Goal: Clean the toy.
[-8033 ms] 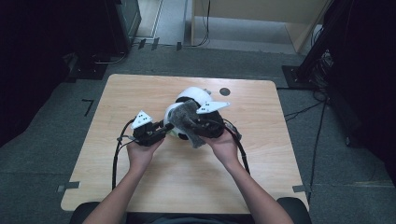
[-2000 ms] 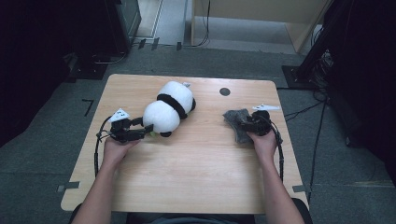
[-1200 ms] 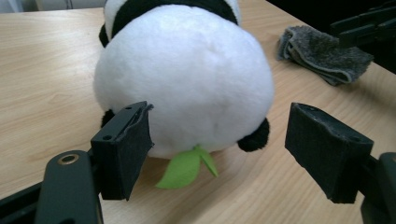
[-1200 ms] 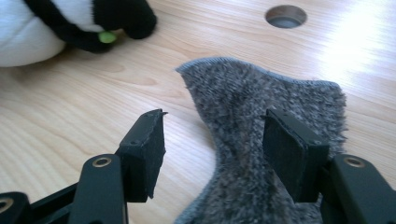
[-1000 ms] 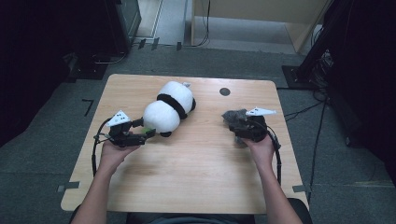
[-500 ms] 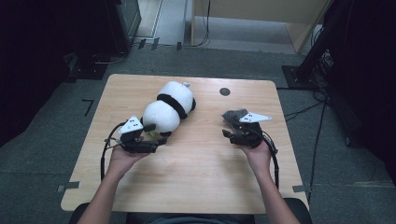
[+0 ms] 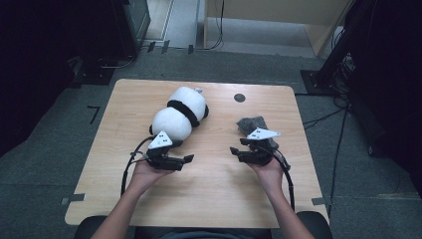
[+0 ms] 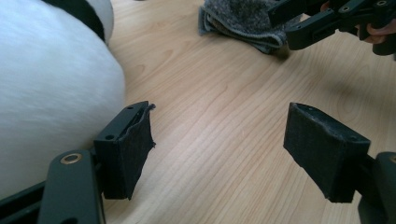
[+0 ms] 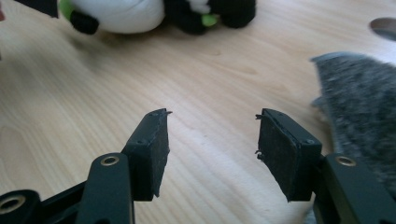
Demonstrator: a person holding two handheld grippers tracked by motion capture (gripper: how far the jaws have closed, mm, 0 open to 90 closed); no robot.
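Wooden table (image 7: pixel 214 199), plush panda (image 7: pixel 180 112), grey cloth (image 7: pixel 251 123)

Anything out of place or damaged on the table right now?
Nothing spilled or broken. The panda plush lies on its side, and the grey cloth sits crumpled, not flat, beside the right gripper. Both grippers are open and empty.

Grey carpet floor (image 7: pixel 59 124) surrounds the light wooden table (image 7: pixel 219 199).

Wood table (image 7: pixel 214 199), dark round spot (image 7: pixel 239 97) nr far edge, grey carpet floor (image 7: pixel 59 124), cables (image 7: pixel 323 117)
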